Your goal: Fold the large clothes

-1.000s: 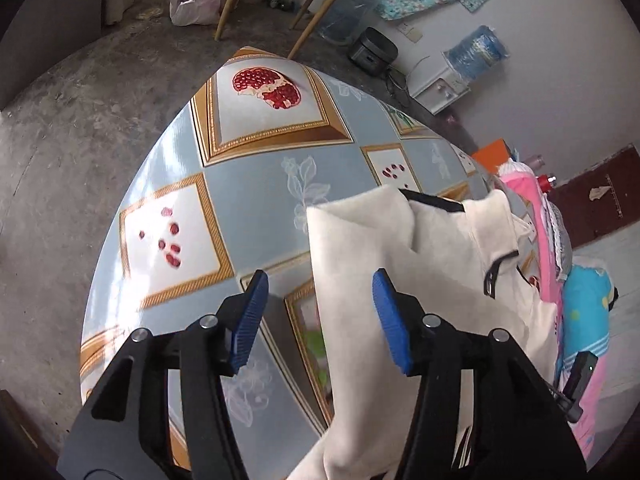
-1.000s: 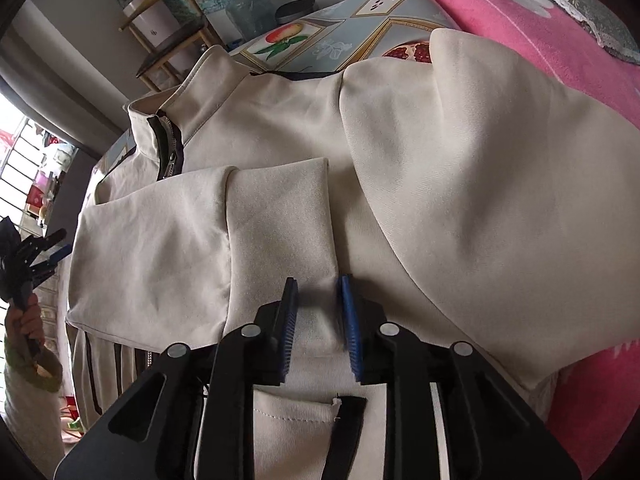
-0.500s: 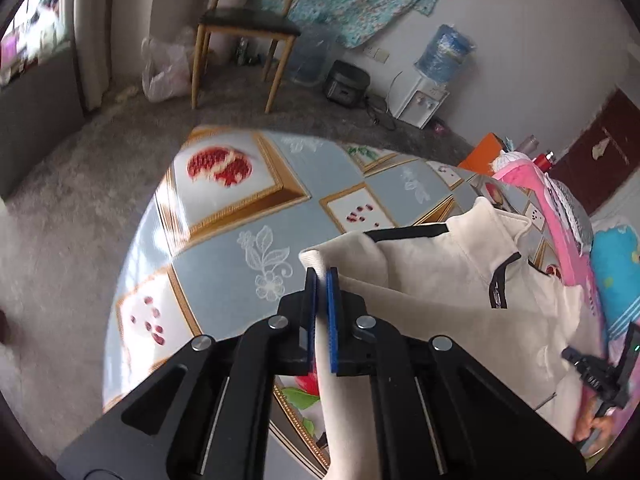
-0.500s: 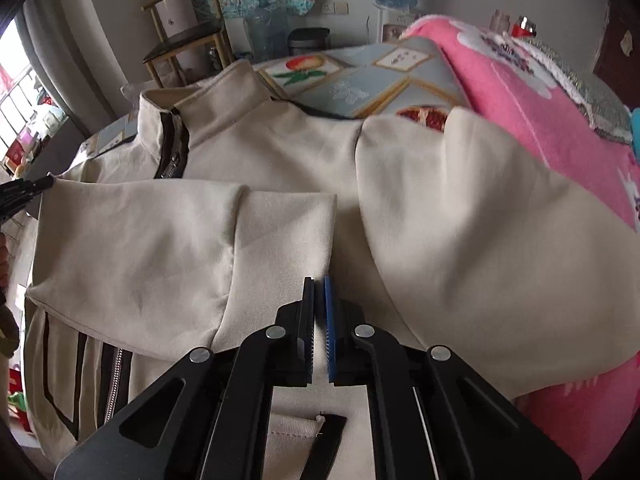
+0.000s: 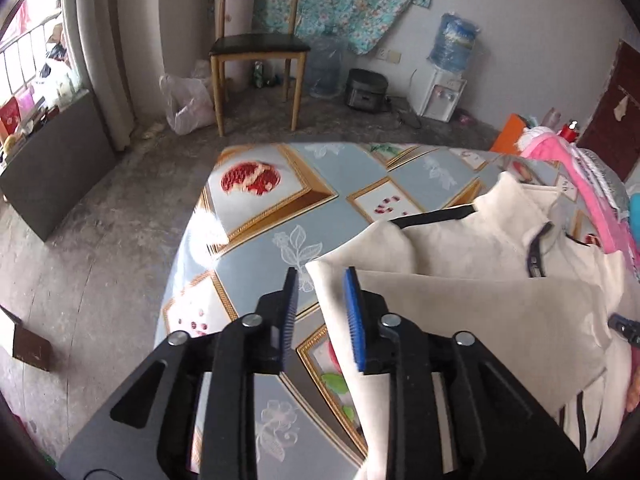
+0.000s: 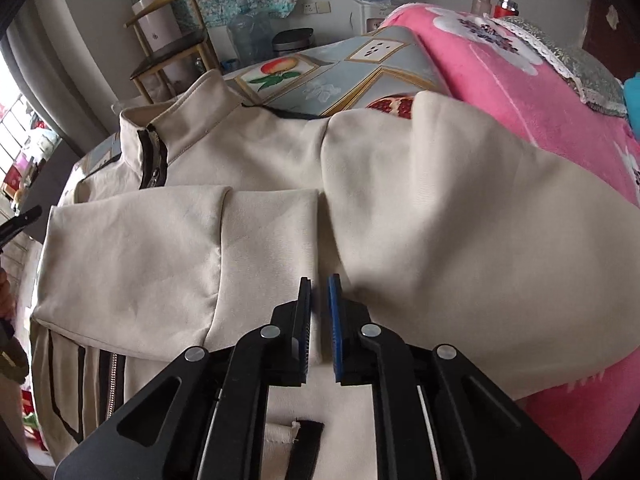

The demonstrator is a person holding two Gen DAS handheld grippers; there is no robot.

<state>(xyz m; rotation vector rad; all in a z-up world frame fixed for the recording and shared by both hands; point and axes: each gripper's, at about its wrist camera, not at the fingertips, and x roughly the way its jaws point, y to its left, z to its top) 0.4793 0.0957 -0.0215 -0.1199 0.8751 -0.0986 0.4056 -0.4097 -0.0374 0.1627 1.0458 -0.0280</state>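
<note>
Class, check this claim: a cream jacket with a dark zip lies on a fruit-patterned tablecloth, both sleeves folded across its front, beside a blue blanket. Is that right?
One detail is wrong: the blanket beside the jacket is pink with white flowers, not blue, as the right wrist view shows. The rest stands: cream jacket, dark zip, fruit-patterned tablecloth, both sleeves folded across the front.

My left gripper [image 5: 320,312] is black, with two long arms and round silver screws on top. One finger has a bright blue ridged pad [image 5: 354,316]; the other looks dark. My right gripper [image 6: 319,320] looks the same: black arms, silver screws, one blue pad.
</note>
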